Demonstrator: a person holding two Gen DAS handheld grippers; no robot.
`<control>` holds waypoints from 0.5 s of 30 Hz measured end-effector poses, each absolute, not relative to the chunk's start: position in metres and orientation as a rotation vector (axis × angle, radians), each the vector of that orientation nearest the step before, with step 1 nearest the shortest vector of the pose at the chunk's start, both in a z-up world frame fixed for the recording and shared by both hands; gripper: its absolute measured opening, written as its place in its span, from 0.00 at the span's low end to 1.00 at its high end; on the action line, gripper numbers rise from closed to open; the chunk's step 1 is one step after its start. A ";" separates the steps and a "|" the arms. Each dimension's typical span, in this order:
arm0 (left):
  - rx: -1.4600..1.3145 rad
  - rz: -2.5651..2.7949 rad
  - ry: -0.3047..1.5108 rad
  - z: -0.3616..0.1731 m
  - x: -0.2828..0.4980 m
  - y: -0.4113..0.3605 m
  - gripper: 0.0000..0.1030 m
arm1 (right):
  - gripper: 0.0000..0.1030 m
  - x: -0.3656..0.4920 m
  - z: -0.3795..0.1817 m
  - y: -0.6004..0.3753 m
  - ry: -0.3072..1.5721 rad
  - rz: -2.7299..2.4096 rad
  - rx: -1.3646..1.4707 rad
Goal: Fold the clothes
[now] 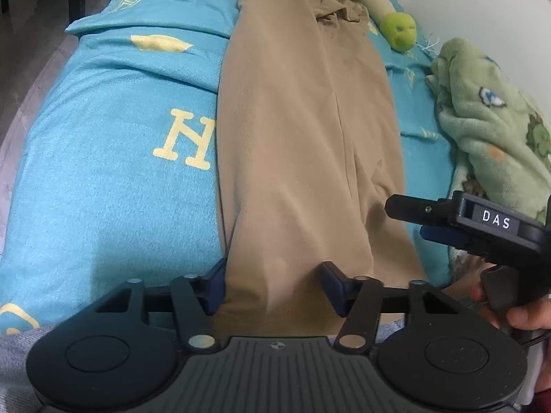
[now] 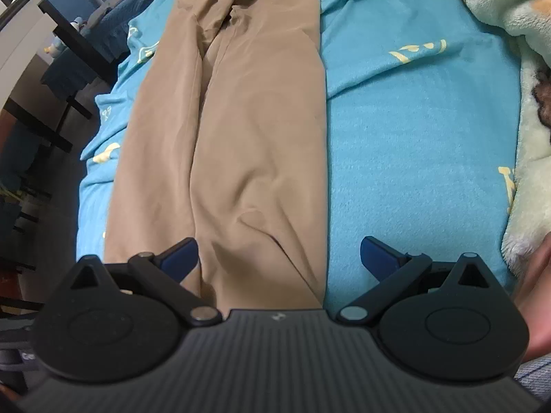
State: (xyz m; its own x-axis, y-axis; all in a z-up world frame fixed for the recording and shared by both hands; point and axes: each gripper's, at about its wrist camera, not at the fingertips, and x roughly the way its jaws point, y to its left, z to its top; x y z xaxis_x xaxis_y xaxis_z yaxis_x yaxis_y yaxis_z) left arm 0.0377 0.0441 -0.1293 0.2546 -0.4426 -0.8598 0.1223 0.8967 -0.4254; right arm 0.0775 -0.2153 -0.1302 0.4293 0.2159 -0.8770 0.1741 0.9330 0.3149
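Tan trousers (image 1: 292, 130) lie lengthwise on a turquoise bed sheet (image 1: 113, 144), legs together, waistband at the far end. They also show in the right wrist view (image 2: 248, 130). My left gripper (image 1: 273, 284) is open, its blue fingers astride the near hem of the trouser legs. My right gripper (image 2: 279, 258) is open over the right leg's hem, its right finger above bare sheet (image 2: 413, 137). The right gripper also shows from the side in the left wrist view (image 1: 409, 215), just right of the trousers.
A green fleece blanket (image 1: 492, 130) is bunched along the bed's right side, also seen in the right wrist view (image 2: 506, 3). A green plush toy (image 1: 399, 31) lies near the waistband. Dark furniture (image 2: 65, 44) stands left of the bed.
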 end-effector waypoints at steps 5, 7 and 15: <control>-0.305 -0.345 1.263 -0.132 0.036 0.049 0.15 | 1.00 0.080 -0.143 -0.215 1.222 0.067 0.483; -0.328 -0.346 1.253 -0.131 0.035 0.052 0.10 | 1.00 0.079 -0.144 -0.211 1.231 0.079 0.475; -0.496 -0.354 1.097 -0.109 0.026 0.081 0.05 | 0.14 0.064 -0.124 -0.200 1.197 0.157 0.424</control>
State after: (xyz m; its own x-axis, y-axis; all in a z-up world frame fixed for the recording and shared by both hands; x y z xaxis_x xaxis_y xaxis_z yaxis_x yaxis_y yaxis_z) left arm 0.0260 0.0807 -0.1089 0.4179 -0.5066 -0.7541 0.0300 0.8373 -0.5459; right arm 0.0637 -0.2002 -0.1240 0.3651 0.3384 -0.8673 0.1034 0.9111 0.3990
